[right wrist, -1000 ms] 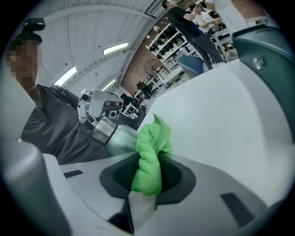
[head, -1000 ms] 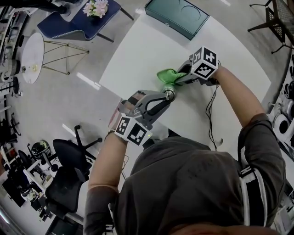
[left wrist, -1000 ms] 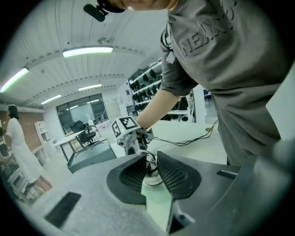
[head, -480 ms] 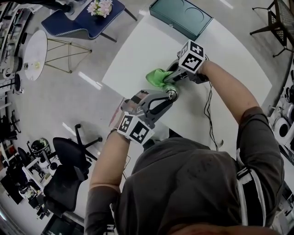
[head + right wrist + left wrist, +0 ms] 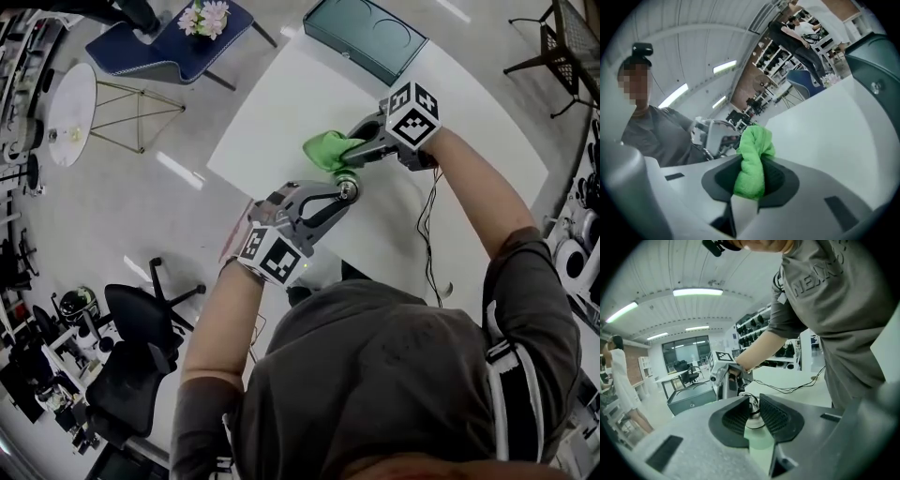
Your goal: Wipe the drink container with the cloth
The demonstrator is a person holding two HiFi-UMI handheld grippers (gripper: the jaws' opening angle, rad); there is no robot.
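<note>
green and bunched, found the cloth clenched between the pads of the right gripper, with the wad sticking out past the tips. saw the left gripper closed narrow on the neck of the drink container, just under its ringed cap, with a paler part showing lower between the jaws. held the container over the white table, near its front edge, with the long axis slanting from the left gripper up and to the right in the head view, cap end foremost. placed the cloth just beyond that cap end, touching or nearly so; could not tell which. judged the right hand the nearer to the work, needing only a short stroke back along the axis toward the left gripper to rub the neck and body. against a second ago, found the right gripper and cloth swung leftward past the cap and then partway back, ending a little farther up the table. found the left gripper barely shifted, with the same hold on the neck.
</note>
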